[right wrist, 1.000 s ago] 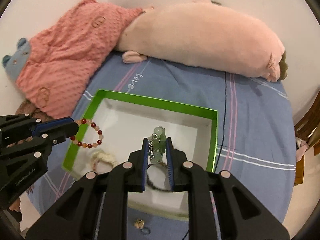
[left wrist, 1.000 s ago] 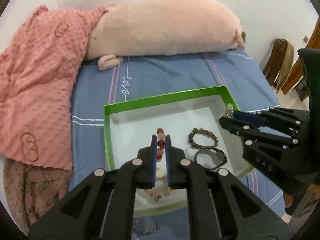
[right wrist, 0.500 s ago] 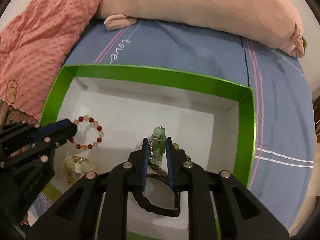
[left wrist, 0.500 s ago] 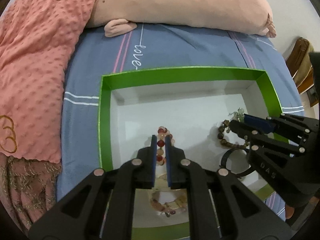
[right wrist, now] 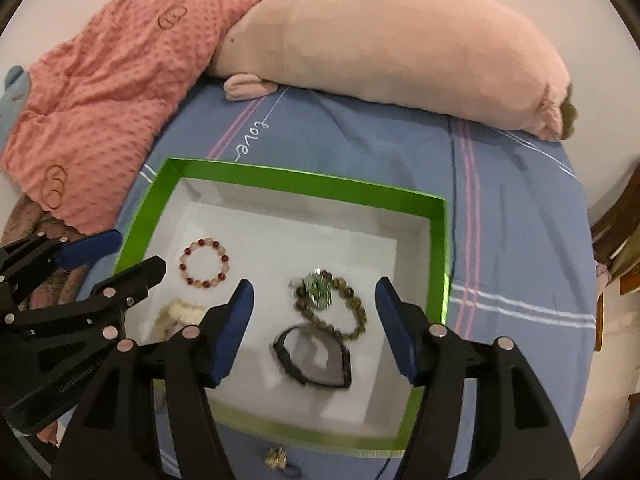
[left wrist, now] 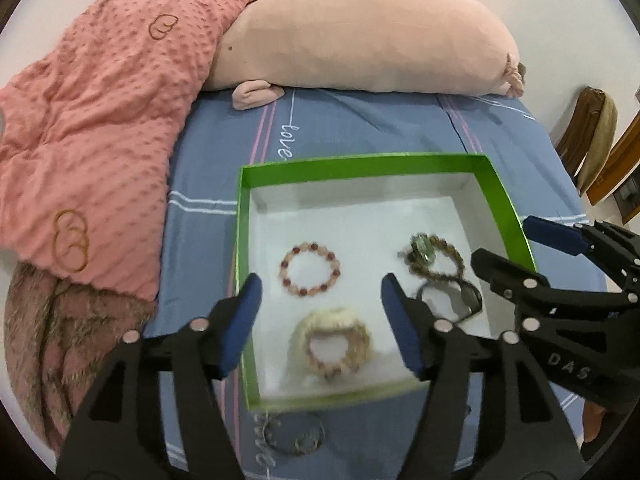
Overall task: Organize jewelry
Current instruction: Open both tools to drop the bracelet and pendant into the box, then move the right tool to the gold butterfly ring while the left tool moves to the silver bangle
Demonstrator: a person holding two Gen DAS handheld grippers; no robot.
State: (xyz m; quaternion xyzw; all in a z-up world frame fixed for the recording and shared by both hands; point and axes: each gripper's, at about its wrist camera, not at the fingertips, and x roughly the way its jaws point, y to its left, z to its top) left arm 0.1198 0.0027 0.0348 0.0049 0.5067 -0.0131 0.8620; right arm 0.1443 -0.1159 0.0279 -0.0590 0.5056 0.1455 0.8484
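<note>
Left and right wrist views of a green-walled box [left wrist: 502, 196] [right wrist: 304, 182] with a white floor, lying on a blue bed sheet [left wrist: 360, 128] [right wrist: 360, 140].

Left gripper [left wrist: 320, 300] [right wrist: 116, 256]: jaws spread wide, holding nothing, poised above the near left part of the box. Right gripper [right wrist: 314, 304] [left wrist: 516, 248]: jaws likewise wide apart and empty, above the near right part of the box; in the left view it reaches in over the right wall.

Contents of the box. A red bracelet [left wrist: 310, 274] [right wrist: 205, 263] of red and pale beads lies flat, left of centre, apart from the other pieces. A cream bracelet [left wrist: 332, 342] [right wrist: 176, 316] lies nearer the front wall, below the red one; in the right view it is partly hidden by the left gripper. A brown bracelet [left wrist: 440, 266] [right wrist: 352, 308] lies on the right side, with a green pendant [left wrist: 422, 249] [right wrist: 318, 288] resting on its far rim. A black band [left wrist: 466, 294] [right wrist: 314, 358] lies just in front of the brown bracelet, touching or overlapping its near edge.

Outside the box, on the sheet by the front wall, a thin ring-shaped piece [left wrist: 294, 434] and a small gold item [right wrist: 276, 458] are visible; both are too blurred to identify.

Background: a pink blanket [left wrist: 92, 128] [right wrist: 120, 72] at left and a long pink pillow [left wrist: 360, 36] [right wrist: 400, 48] across the far side of the bed.
</note>
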